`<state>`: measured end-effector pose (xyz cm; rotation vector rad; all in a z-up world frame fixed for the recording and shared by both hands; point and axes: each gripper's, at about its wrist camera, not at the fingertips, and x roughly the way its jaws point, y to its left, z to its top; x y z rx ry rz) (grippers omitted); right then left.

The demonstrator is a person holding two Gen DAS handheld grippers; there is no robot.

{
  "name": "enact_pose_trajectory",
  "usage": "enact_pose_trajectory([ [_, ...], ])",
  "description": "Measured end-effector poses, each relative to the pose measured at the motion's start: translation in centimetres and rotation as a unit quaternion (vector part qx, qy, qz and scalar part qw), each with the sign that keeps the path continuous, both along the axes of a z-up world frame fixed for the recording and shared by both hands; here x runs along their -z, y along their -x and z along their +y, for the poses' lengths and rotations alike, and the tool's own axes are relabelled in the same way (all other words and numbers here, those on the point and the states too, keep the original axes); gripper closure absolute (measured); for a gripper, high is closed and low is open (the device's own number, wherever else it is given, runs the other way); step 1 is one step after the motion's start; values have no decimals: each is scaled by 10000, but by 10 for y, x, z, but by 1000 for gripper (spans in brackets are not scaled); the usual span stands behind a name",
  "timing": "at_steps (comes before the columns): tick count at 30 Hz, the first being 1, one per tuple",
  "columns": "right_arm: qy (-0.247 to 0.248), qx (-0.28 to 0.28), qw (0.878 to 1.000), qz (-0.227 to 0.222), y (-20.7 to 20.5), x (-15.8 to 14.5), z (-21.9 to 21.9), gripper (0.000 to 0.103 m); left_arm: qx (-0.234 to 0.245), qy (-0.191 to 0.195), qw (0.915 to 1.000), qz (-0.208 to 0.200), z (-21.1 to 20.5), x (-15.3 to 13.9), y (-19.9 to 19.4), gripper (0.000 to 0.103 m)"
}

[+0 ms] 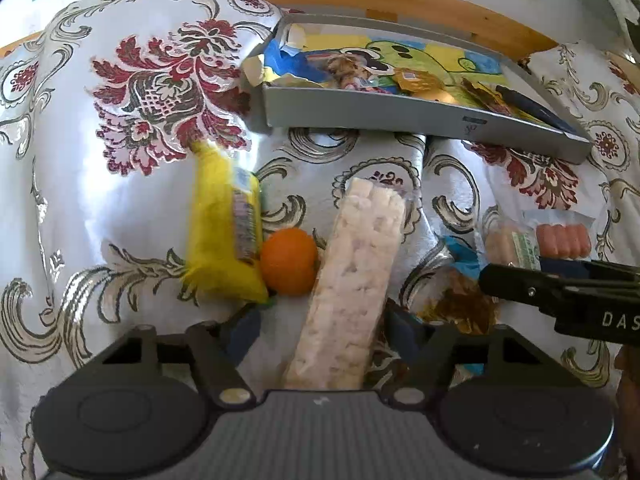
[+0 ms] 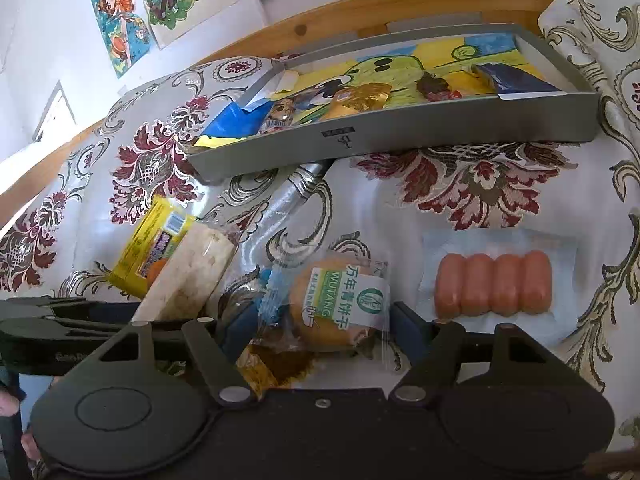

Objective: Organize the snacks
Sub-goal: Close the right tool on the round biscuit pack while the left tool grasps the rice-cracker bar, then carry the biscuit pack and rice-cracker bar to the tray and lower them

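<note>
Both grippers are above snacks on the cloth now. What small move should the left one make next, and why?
Probably close the left gripper on the puffed rice bar. The bar already lies between its open fingers, which do not appear to press it yet, and the grey tray with other snacks sits just beyond. The orange lies close beside the bar, so close gently.

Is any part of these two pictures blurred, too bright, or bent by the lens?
Left wrist view: the yellow packet looks smeared, and glare whitens the tablecloth beside it. Right wrist view: sharper; the grey tray front wall bows from fisheye distortion, and a bright patch washes out the left edge.
</note>
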<state>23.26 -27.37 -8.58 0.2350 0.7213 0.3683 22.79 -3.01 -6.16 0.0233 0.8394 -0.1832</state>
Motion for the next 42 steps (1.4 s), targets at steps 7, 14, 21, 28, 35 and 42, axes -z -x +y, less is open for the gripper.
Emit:
enact_pose_trajectory([
  [7, 8, 63, 10000, -23, 0, 2, 1, 29, 72, -126, 9999, -71, -7, 2, 2, 45],
  [14, 22, 72, 10000, -22, 1, 3, 3, 35, 128, -153, 9998, -99, -7, 1, 4, 60],
  [21, 12, 50, 10000, -37, 3, 2, 2, 40, 268, -102, 9995, -96, -13, -2, 8, 67],
  [28, 48, 39, 9999, -108, 8, 0, 2, 45, 262, -21, 9996, -82, -16, -3, 10, 67],
  [35, 174, 22, 9996, -201, 12, -3, 2, 50, 223, 52, 9997, -62, -17, -6, 11, 68],
  [42, 336, -16, 9988, -349, 16, -5, 5, 51, 237, 118, 9996, -120, -19, -9, 15, 68],
])
